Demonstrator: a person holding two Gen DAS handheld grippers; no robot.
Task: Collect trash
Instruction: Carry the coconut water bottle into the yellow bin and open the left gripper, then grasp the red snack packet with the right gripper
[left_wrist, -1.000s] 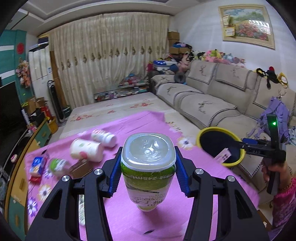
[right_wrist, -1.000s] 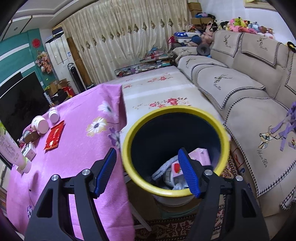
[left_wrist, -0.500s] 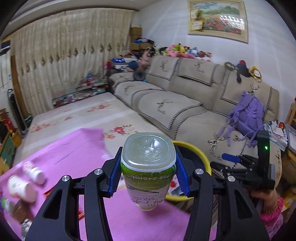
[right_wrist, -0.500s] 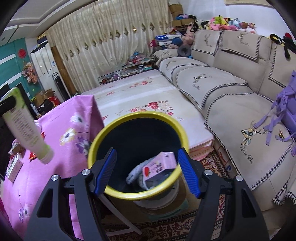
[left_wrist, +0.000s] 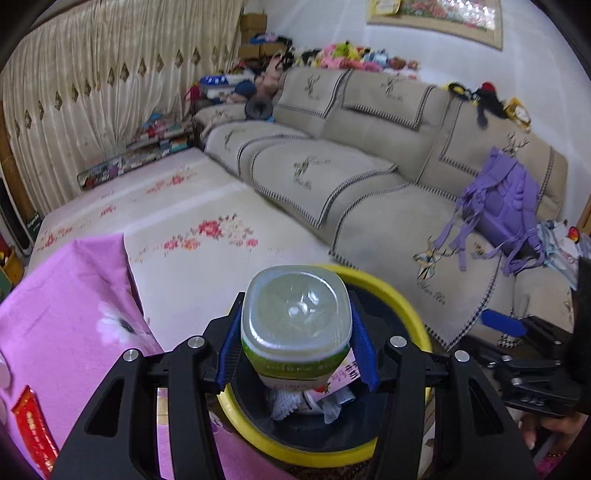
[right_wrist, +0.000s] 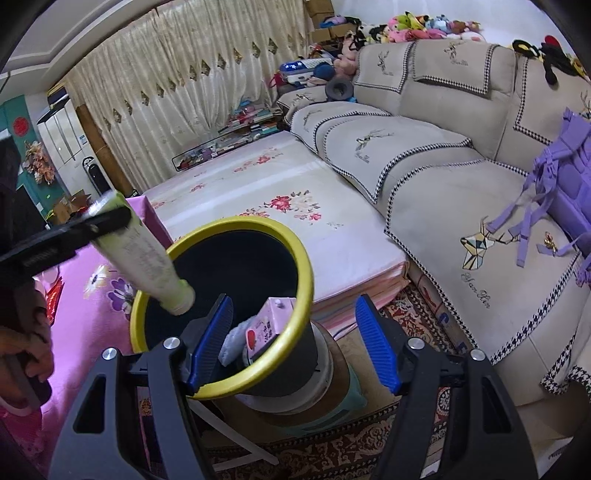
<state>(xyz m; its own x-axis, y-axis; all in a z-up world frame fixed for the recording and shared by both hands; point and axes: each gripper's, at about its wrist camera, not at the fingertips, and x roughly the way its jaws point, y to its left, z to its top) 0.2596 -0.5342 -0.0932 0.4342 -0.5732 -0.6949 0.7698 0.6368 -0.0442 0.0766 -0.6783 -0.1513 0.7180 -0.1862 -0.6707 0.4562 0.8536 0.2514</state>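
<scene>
In the left wrist view, a red packet (left_wrist: 31, 424) is seen lying on the pink floral tablecloth (left_wrist: 62, 306) at the far left. Toward the centre, a green-labelled plastic bottle (left_wrist: 295, 325) is pinched between the blue pads of the left gripper (left_wrist: 296, 345), one pad pressed against each side of its body, its base turned toward the camera. The bottle is held directly above the mouth of the yellow-rimmed trash bin (left_wrist: 413, 317), inside which a pink carton (left_wrist: 341, 378) and crumpled white paper (left_wrist: 288, 404) are visible. A beige sofa (left_wrist: 369, 177) with a purple backpack (left_wrist: 506, 206) on it is seen to the right.

In the right wrist view, the bottle (right_wrist: 147, 258) is seen at the left, tilted with its capped end lowered just over the rim of the bin (right_wrist: 295, 254). The jaws of the right gripper (right_wrist: 293, 343) are spread wide and nothing is held between them; the near rim of the bin lies between the pads, with the left pad inside the rim. The pink carton (right_wrist: 264, 326) rests against the bin's inner wall. The bin is seated on a teal stool (right_wrist: 347, 402).
</scene>
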